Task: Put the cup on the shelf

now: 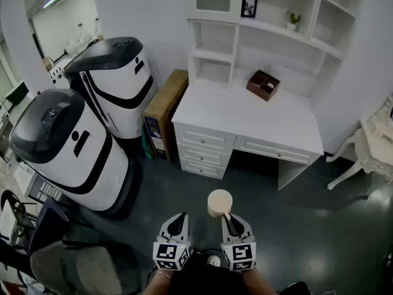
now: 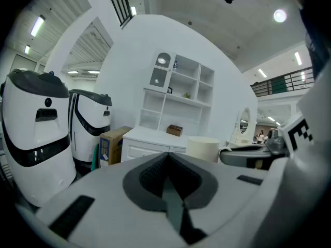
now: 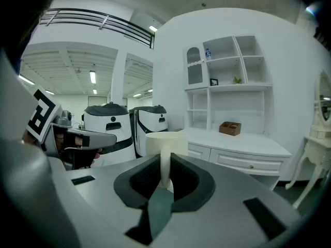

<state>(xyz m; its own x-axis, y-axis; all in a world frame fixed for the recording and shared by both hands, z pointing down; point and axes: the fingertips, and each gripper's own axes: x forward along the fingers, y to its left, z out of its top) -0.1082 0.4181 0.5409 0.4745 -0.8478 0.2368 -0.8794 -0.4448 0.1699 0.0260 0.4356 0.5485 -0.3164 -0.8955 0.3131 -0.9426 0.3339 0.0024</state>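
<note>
As the right gripper (image 1: 229,217) pinches its handle, the cup (image 1: 219,202) seems upright.

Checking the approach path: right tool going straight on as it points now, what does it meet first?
The right tool, gripping the cream round cup by its handle, points slightly down at the white desk with drawers; its drawer fronts likely come first, though depth is unclear.

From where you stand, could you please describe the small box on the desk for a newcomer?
Start at the white desk beneath the shelves. Near the back of its top sits the box. It is the only brown, open-topped thing on that white surface.
</note>
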